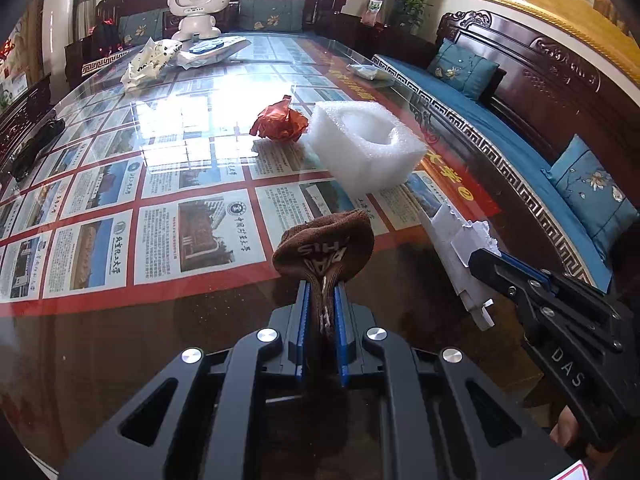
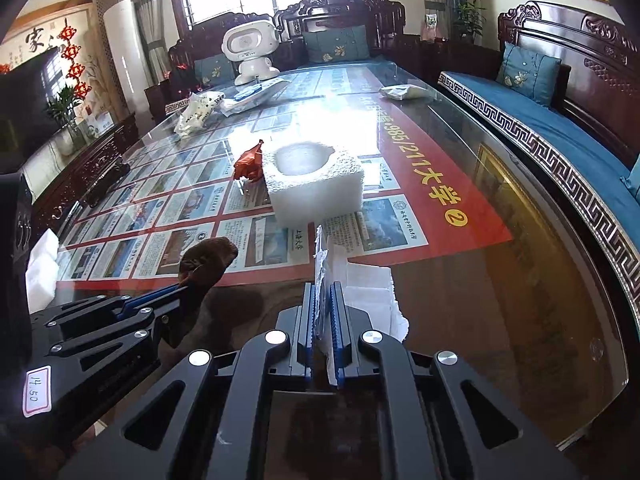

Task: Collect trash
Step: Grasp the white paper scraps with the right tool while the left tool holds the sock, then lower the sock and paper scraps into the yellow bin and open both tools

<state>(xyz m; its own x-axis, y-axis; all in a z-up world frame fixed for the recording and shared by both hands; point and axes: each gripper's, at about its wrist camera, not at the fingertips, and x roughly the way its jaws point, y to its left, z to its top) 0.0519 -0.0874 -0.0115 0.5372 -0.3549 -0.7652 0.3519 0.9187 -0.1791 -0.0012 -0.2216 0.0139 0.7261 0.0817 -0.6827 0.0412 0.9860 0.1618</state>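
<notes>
Both hand-held grippers are loaded. L hand-held gripper (image 1: 322, 304) is clamped tight on a brown sock (image 1: 324, 246), jaws nearly together w/ the fabric bunched between the blue pads; the sock bulges out past the tips, white lettering showing. R hand-held gripper (image 2: 323, 312) is pinched on torn white paper (image 2: 366, 300), a thin ragged-edged sheet standing up between the pads, the rest folded out to the right. Both items are held just above the near edge of the glass table (image 2: 520, 280).

No bin shows in either view, so where to drop these can't be told. Probably best to keep both grips firm while carrying, since the paper is thin and could tear or slip, and move the two apart so they don't snag.

Still on the table: an orange wrapper (image 1: 280, 120), crumpled and shiny, touching or just beside a white foam block (image 1: 366, 144) w/ a round hollow on top, mid-table. Foam looks light but bulky; prob. needs a wide grip on one wall.
</notes>
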